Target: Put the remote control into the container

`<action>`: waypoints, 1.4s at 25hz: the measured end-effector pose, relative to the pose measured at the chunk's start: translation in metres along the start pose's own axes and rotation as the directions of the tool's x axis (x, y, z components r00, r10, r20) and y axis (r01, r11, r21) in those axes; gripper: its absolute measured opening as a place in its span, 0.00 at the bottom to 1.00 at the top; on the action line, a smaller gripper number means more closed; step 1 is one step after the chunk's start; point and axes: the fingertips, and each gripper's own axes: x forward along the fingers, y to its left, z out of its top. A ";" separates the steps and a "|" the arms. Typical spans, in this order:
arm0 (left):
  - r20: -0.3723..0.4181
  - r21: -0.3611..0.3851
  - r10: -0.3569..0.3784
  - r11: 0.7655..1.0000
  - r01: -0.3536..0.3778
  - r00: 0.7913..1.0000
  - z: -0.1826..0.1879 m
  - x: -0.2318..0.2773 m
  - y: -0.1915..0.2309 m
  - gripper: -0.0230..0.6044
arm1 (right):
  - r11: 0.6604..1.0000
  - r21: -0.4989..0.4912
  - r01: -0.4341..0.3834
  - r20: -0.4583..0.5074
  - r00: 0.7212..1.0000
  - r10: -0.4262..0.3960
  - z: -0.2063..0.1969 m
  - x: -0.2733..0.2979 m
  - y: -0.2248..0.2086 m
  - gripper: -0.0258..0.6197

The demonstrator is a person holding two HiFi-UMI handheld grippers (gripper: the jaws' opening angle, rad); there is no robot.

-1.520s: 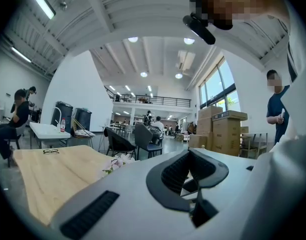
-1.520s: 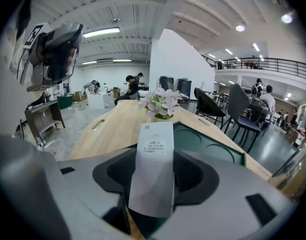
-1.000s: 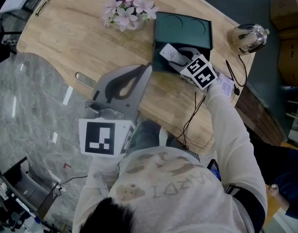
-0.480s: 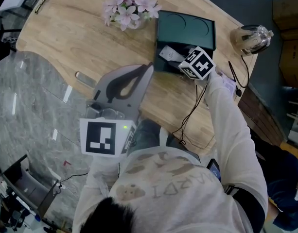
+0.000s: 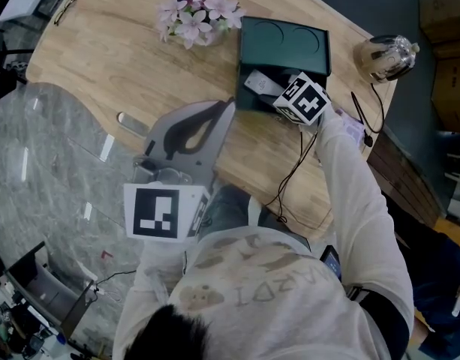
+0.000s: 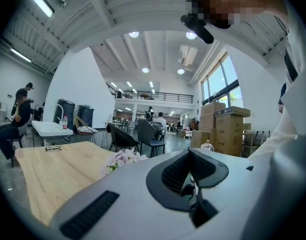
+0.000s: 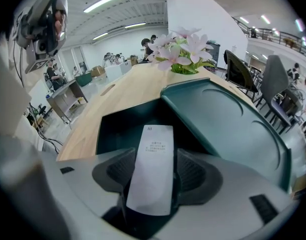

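Remote control point(image 7: 152, 169): probably light, stiff, slick.
Right gripper point(image 7: 153, 178): pinching its long edges, over container point(image 7: 113, 134).
Left gripper point(image 6: 195, 184): pressed together, empty.

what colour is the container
The container is dark green, clearest in the right gripper view.

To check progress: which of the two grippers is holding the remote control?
The right gripper: its jaws are shut on the white remote control, over the dark green container. The left gripper has its jaws together with nothing between them.
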 end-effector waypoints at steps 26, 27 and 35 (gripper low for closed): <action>0.075 0.082 -0.115 0.991 0.108 0.991 0.038 -0.031 -0.142 0.04 | 0.985 0.158 0.071 0.801 0.574 -0.170 0.054 -0.309 0.123 0.42; 0.075 0.085 -0.120 0.990 0.114 0.990 0.039 -0.033 -0.150 0.04 | 0.983 0.164 0.086 0.812 0.553 -0.184 0.050 -0.321 0.128 0.42; 0.096 0.125 -0.162 0.981 0.150 0.982 0.051 -0.050 -0.210 0.04 | 0.965 0.222 0.143 0.856 0.446 -0.263 0.020 -0.388 0.150 0.42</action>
